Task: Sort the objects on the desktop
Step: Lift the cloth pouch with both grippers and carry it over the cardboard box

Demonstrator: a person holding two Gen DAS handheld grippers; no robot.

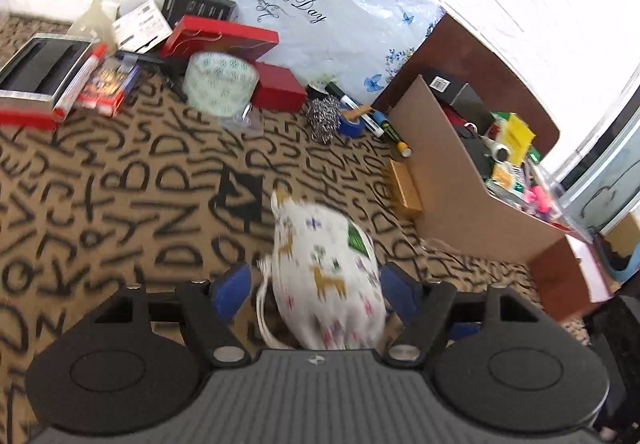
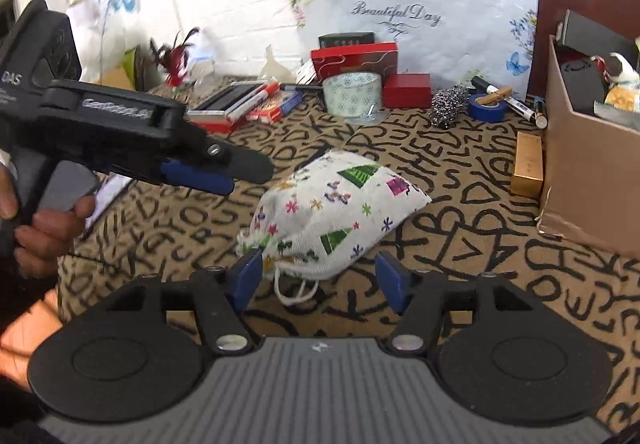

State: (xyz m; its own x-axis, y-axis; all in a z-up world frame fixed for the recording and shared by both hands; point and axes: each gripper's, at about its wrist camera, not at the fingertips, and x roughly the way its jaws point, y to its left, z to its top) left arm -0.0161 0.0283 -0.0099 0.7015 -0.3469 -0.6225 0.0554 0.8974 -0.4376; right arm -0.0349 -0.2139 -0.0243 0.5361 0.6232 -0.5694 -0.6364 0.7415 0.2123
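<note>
A white drawstring pouch (image 1: pixel 326 276) printed with deer and trees lies on the letter-patterned cloth. In the left wrist view my left gripper (image 1: pixel 316 290) is open, its blue pads either side of the pouch; the pouch looks blurred. In the right wrist view the same pouch (image 2: pixel 332 210) lies just ahead of my open right gripper (image 2: pixel 320 276), which holds nothing. The left gripper (image 2: pixel 224 174) shows there from the side, above and left of the pouch. A cardboard box (image 1: pixel 460 180) full of sorted items stands to the right.
At the back lie a tape roll (image 2: pixel 352 92), red boxes (image 2: pixel 406 90), a steel scourer (image 2: pixel 448 106), blue tape (image 2: pixel 486 106), markers (image 2: pixel 516 106) and a gold box (image 2: pixel 528 164) beside the cardboard box (image 2: pixel 580 180). A printed plastic bag (image 2: pixel 400 16) leans on the wall.
</note>
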